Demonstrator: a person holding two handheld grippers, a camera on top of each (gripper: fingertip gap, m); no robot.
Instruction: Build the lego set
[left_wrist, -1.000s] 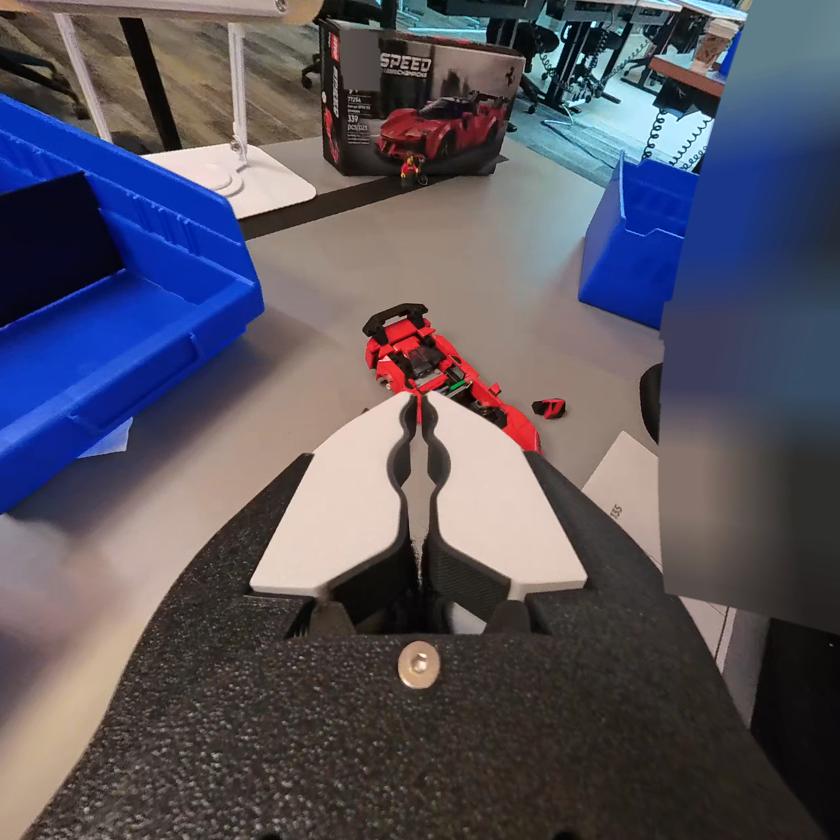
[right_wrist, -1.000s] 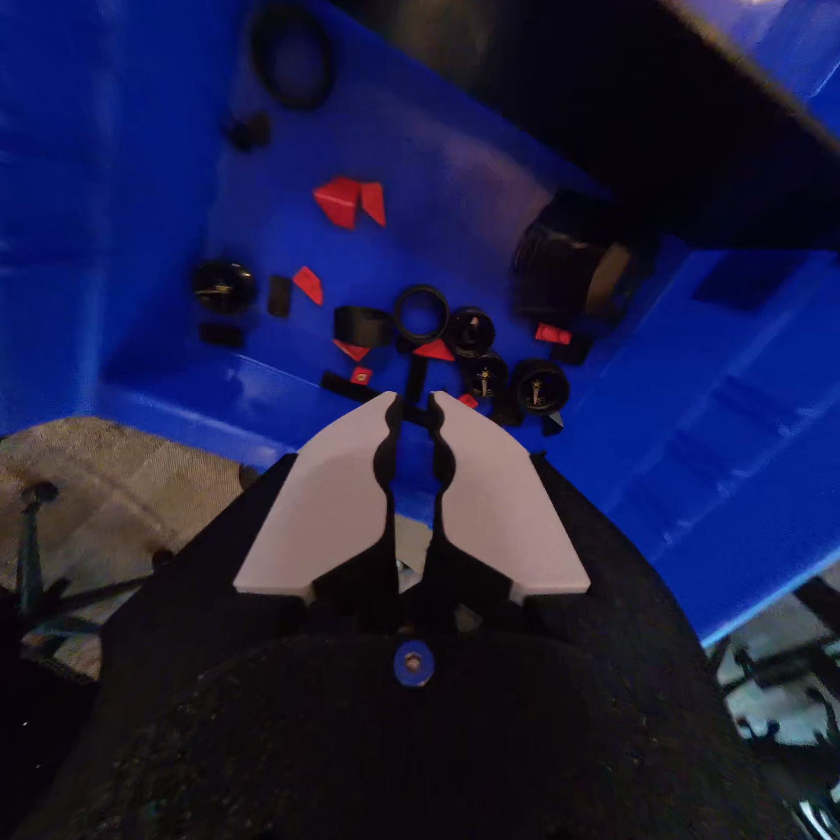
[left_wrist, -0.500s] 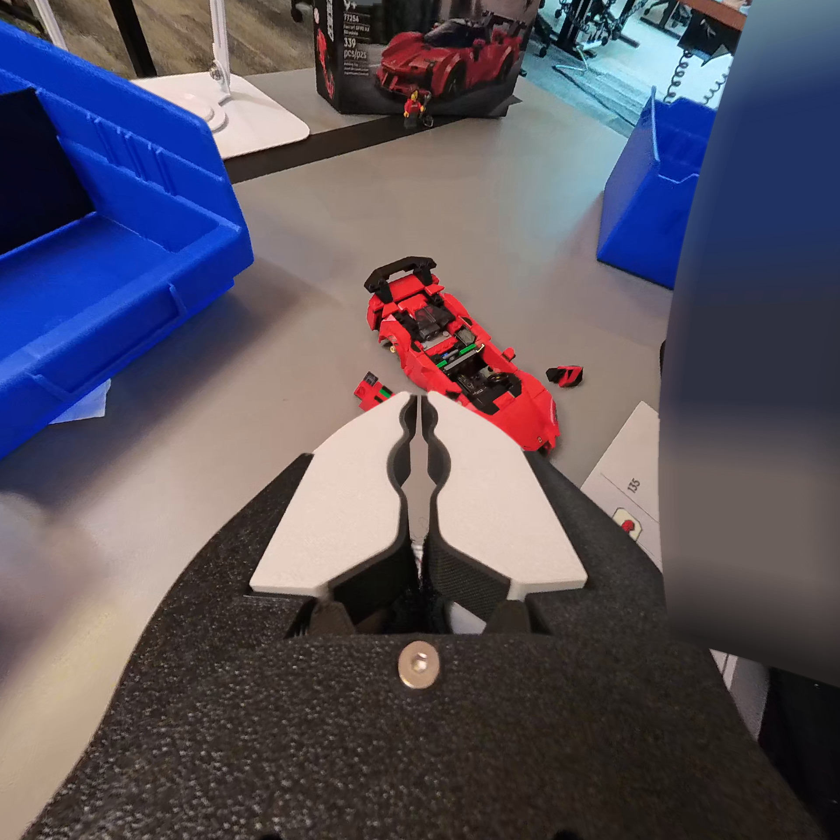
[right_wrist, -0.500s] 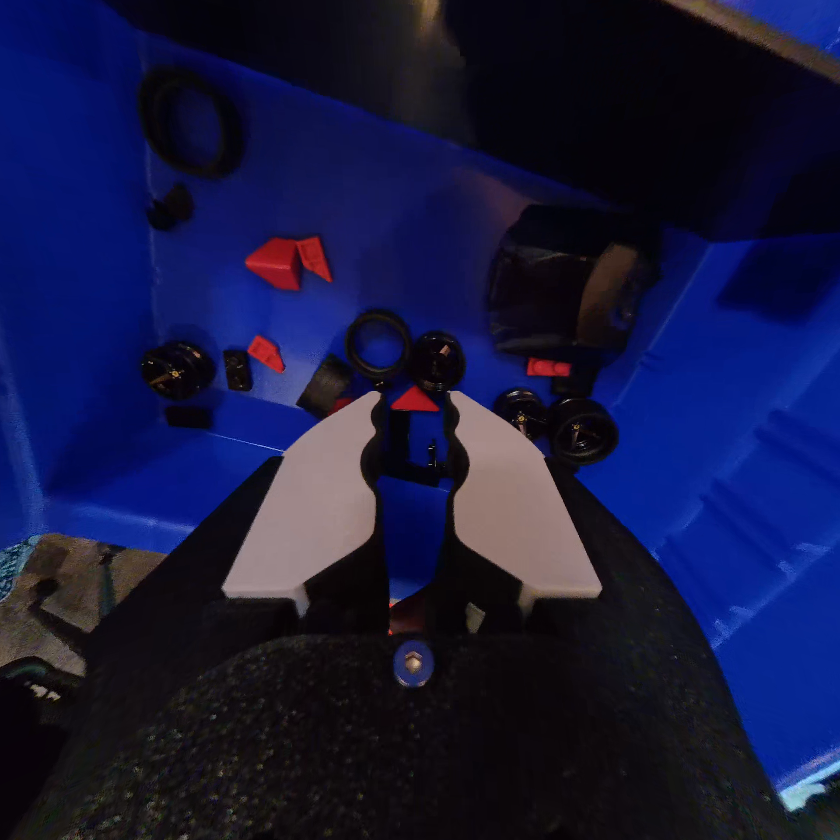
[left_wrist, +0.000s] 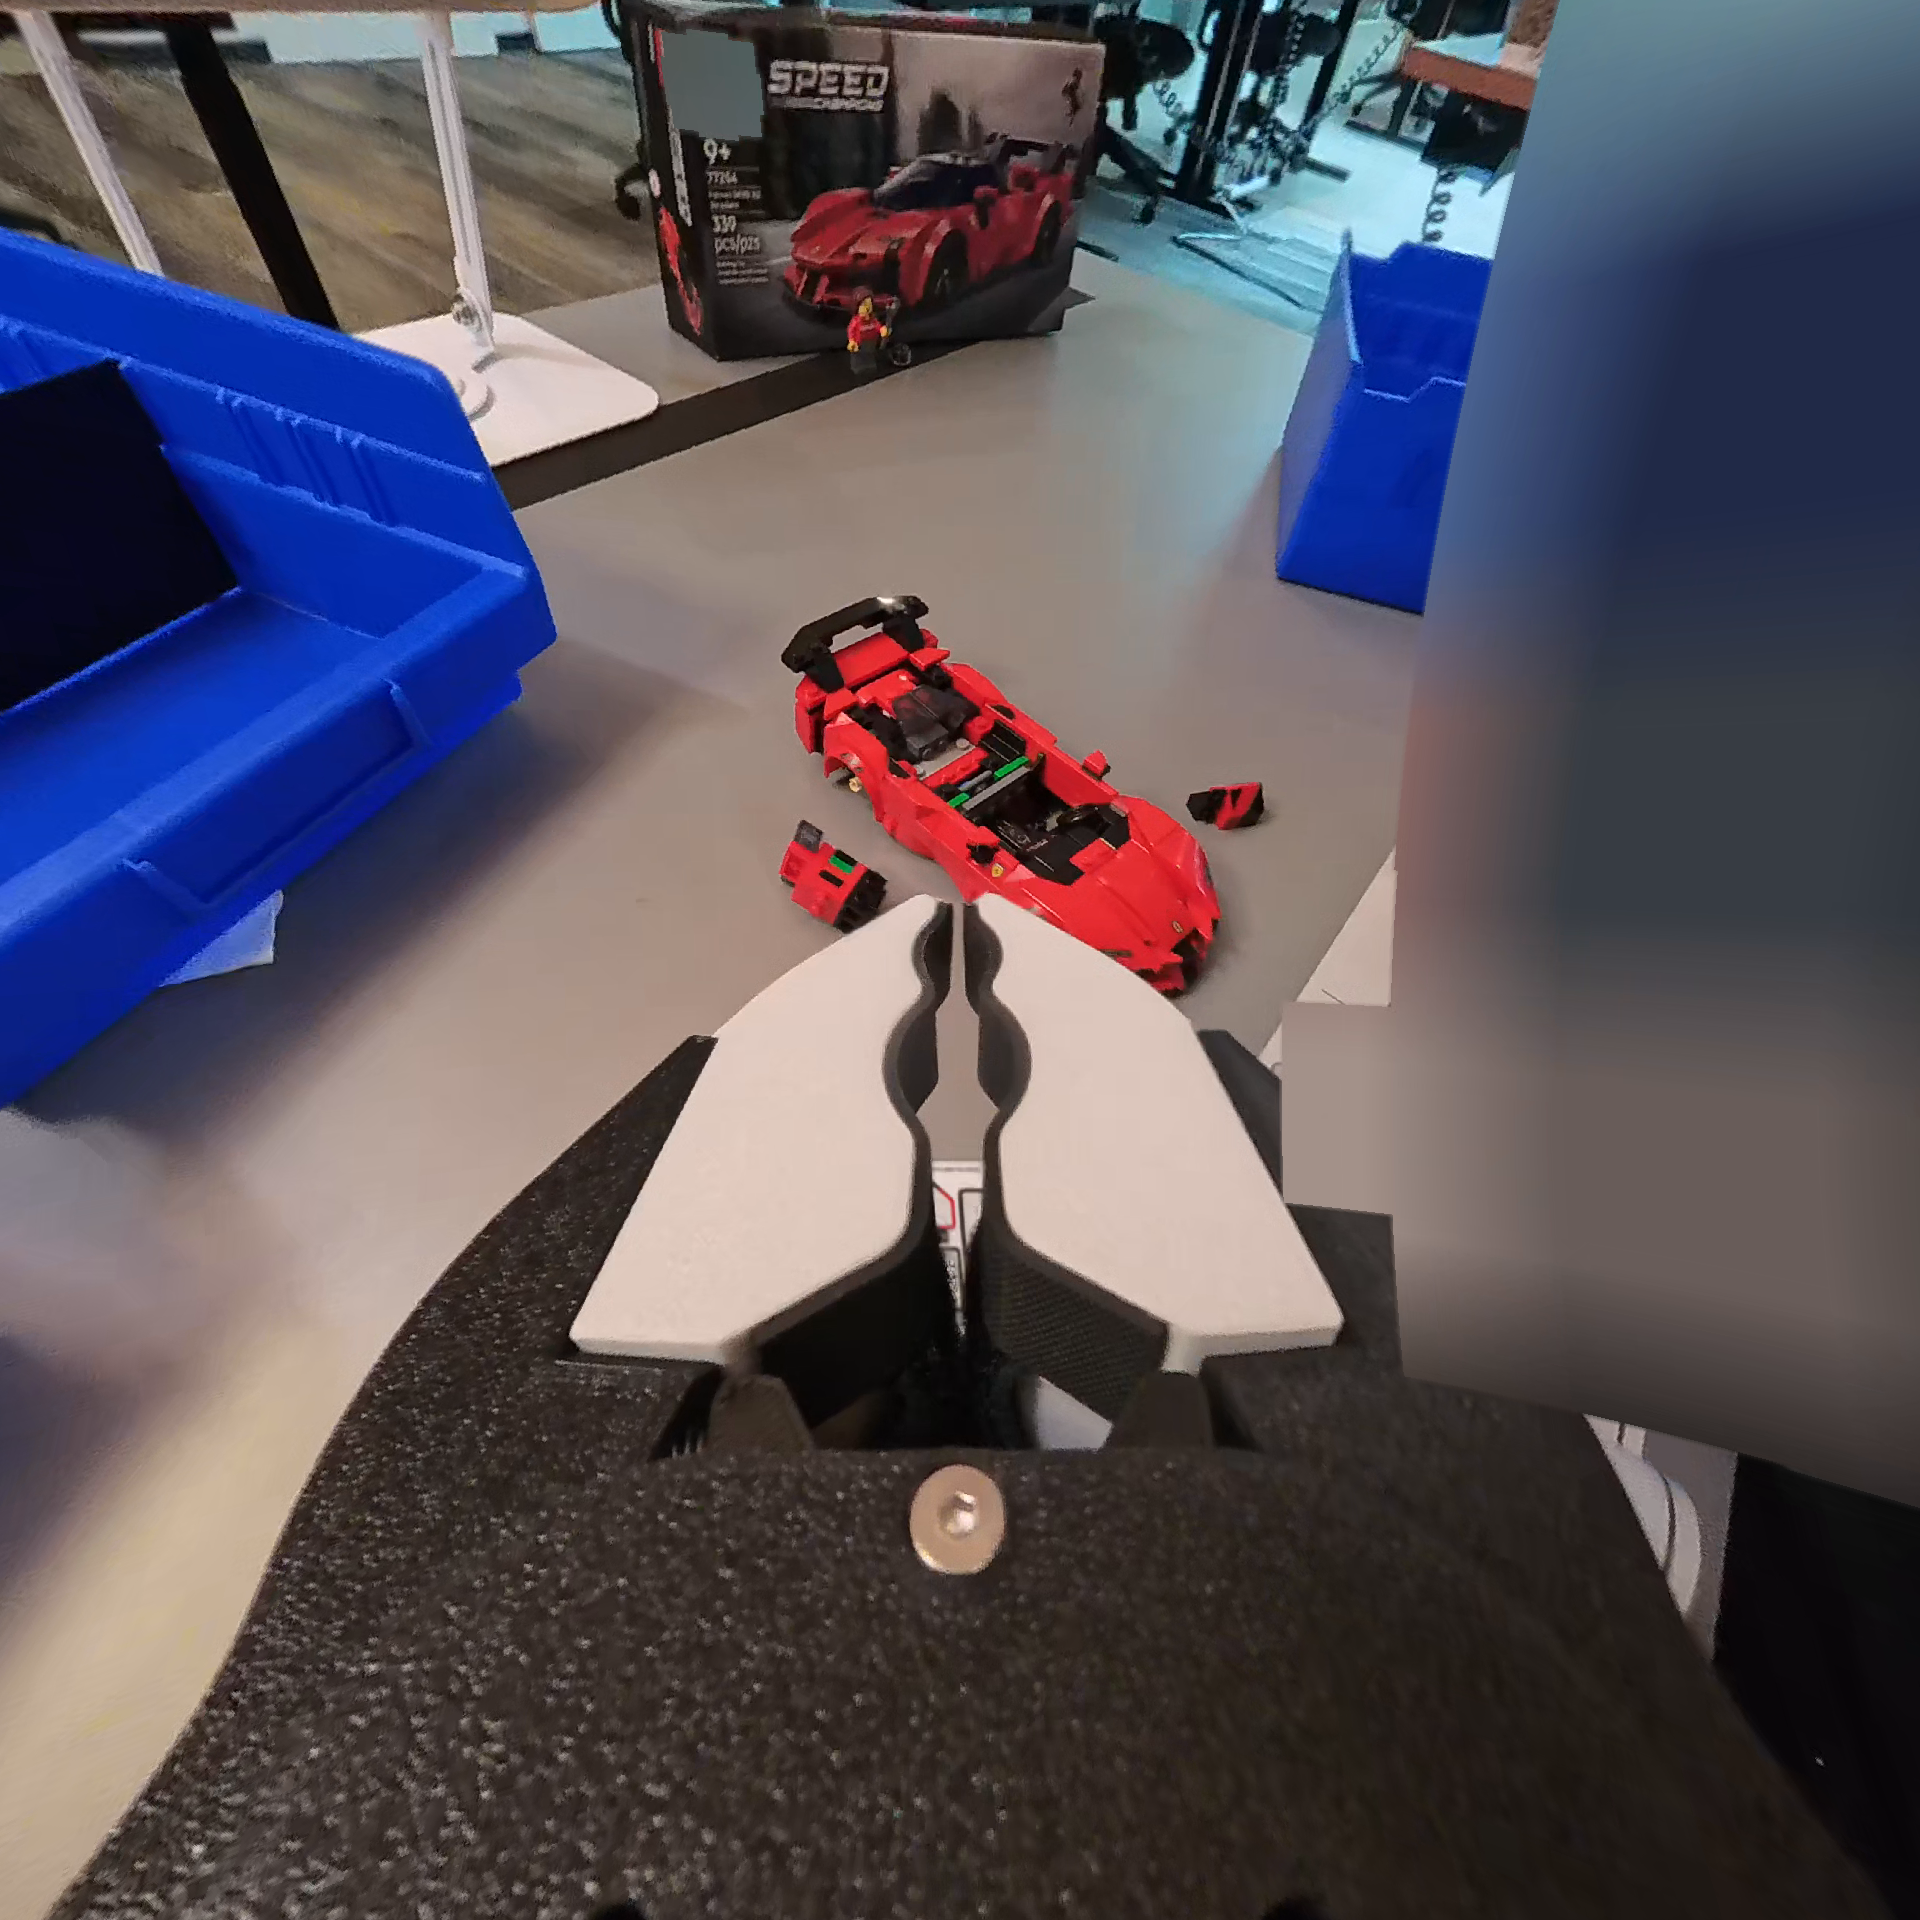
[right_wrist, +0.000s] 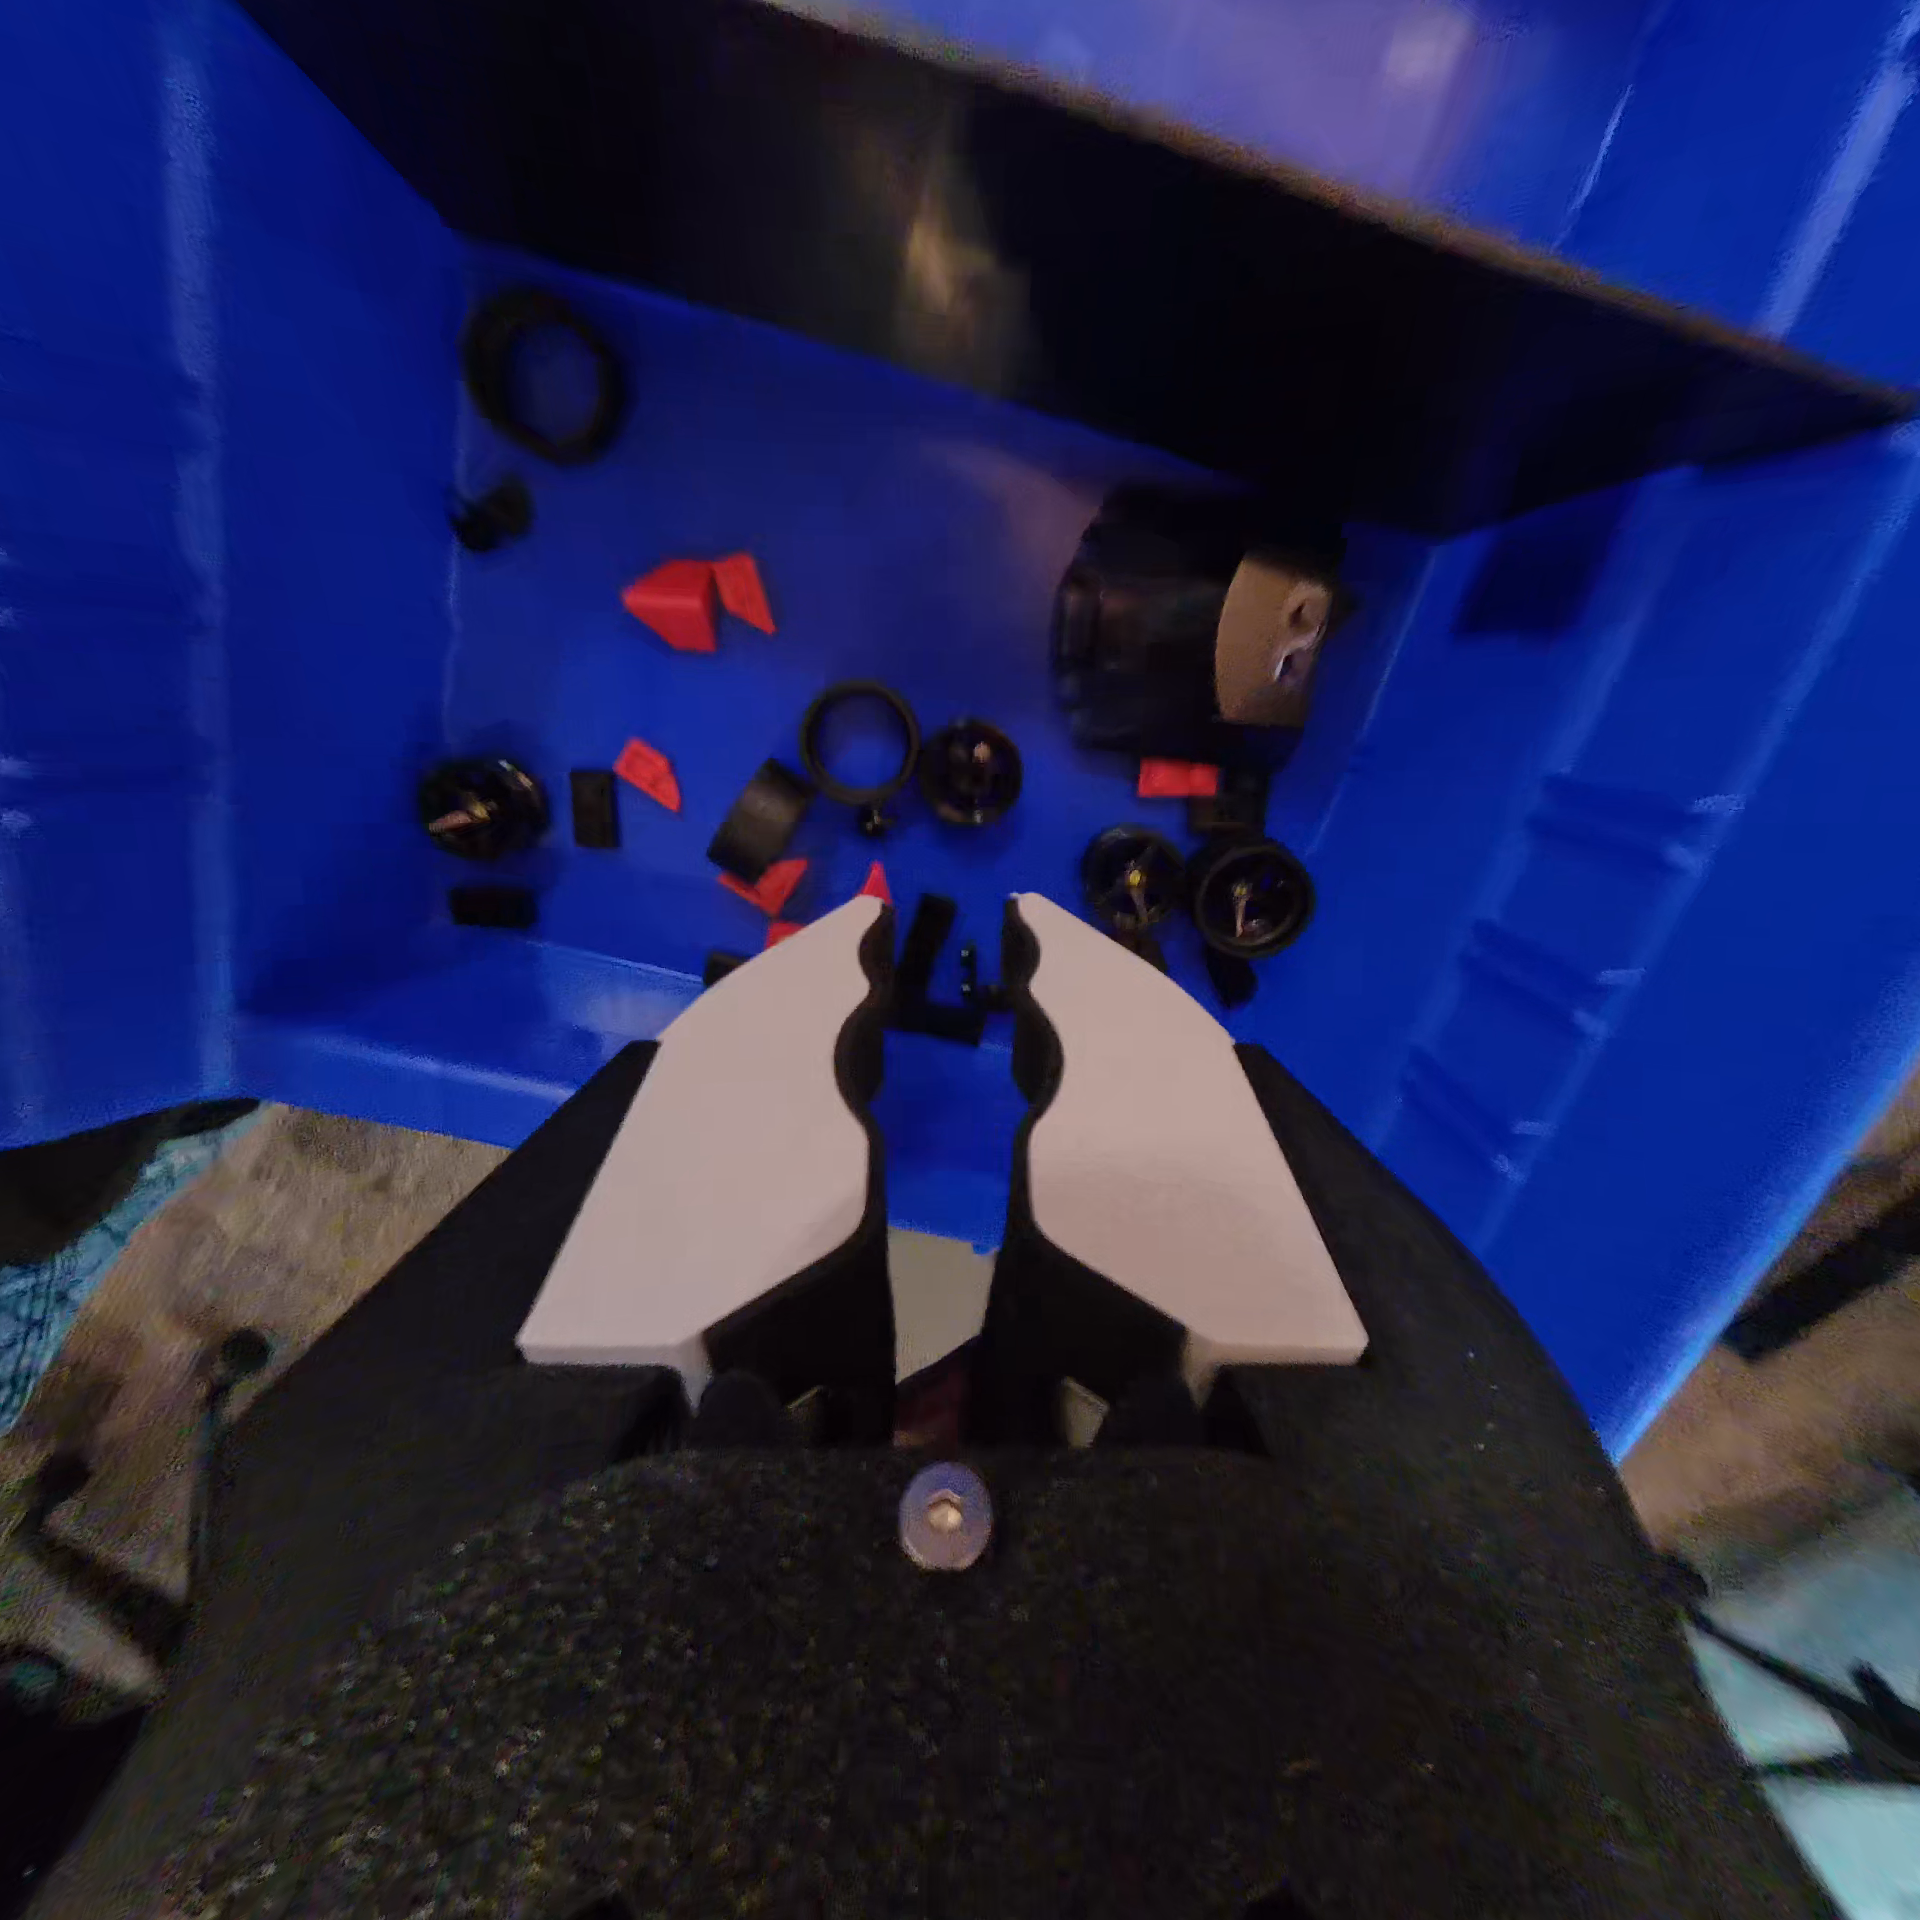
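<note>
Bin (left_wrist: 260, 665) is sitting at far left of my left view, on the table (left_wrist: 1039, 499). My left gripper (left_wrist: 957, 914) is hovering with jaws clenched, empty, just short of the red car (left_wrist: 997, 790). A loose red block (left_wrist: 829, 871) is lying beside the car's left flank, a smaller piece (left_wrist: 1226, 805) to its right. My right gripper (right_wrist: 948, 909) is reaching into a bin (right_wrist: 208, 520) of loose parts, jaws released, straddling a black piece (right_wrist: 935, 977); wheels (right_wrist: 1252, 899) are lying just right.

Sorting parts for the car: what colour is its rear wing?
Black, on the red car's rear wing; clearest in the left wrist view.
</note>
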